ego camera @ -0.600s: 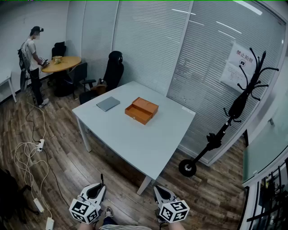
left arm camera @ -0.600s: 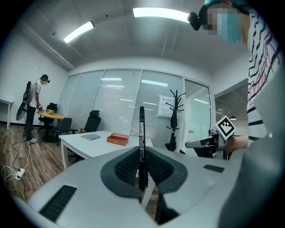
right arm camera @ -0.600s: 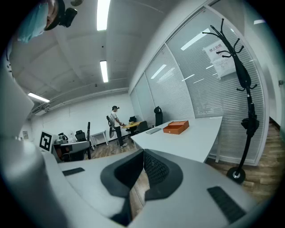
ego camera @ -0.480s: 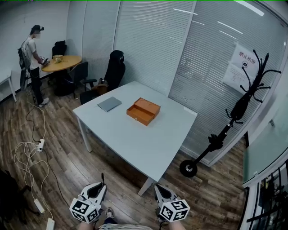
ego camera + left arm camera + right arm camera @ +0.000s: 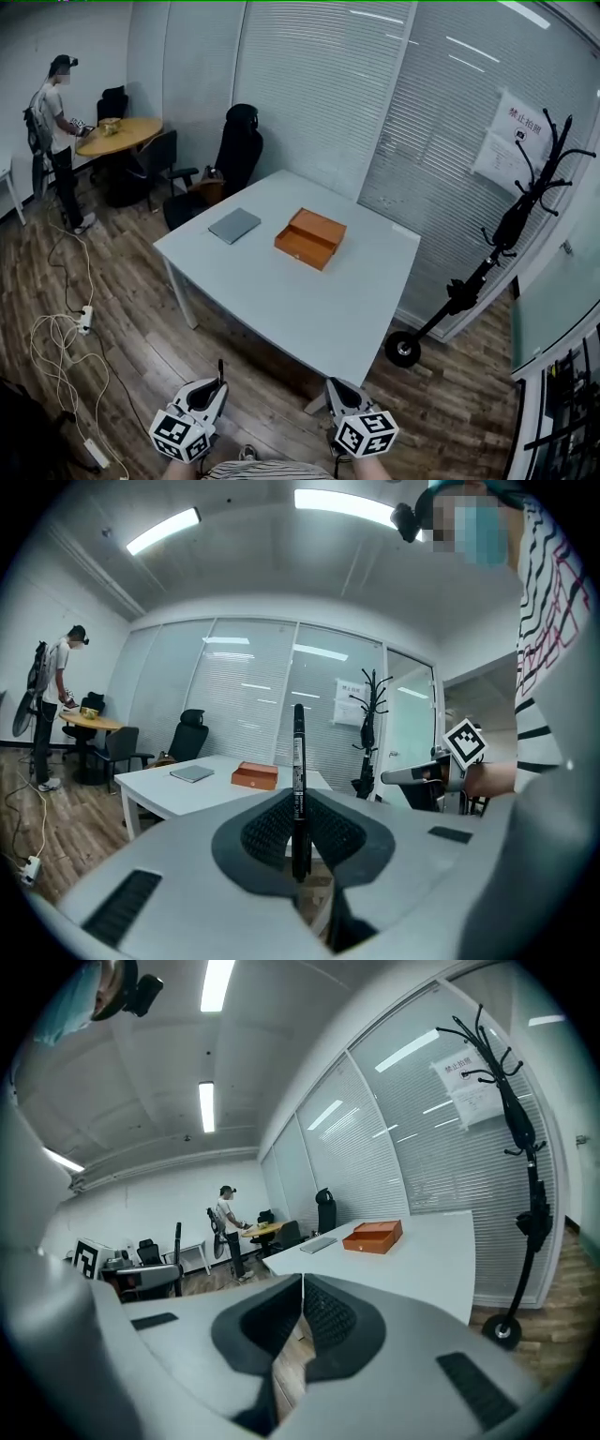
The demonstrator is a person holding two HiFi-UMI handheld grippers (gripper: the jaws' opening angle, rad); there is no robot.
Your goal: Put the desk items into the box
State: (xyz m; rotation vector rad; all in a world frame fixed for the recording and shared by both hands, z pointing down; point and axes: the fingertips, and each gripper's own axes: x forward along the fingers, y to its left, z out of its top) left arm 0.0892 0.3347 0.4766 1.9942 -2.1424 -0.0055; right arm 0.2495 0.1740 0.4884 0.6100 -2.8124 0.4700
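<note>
Orange box point(image 5: 310, 238) is sitting on the white table point(image 5: 281, 300); left tool point(image 5: 212, 394) is gripping a black pen point(image 5: 299, 761) upright; right tool point(image 5: 302, 1283) is pinching together, empty.

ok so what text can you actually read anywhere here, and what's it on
"禁止拍照": heading on the paper sign, glass wall; smaller print below unreadable.
Pen in the left gripper: barrel marking too blurred to read.
Marker cubes: patterns only, no words.

Holds left gripper point(image 5: 212, 392) and right gripper point(image 5: 339, 388) low, side by side, well short of white table point(image 5: 309, 305). Grips thin black pen point(image 5: 221, 372), or so it seems, upright in left. Looks onto orange box point(image 5: 311, 238) near flat grey notebook point(image 5: 234, 225), not touching, at table's far side.
</note>
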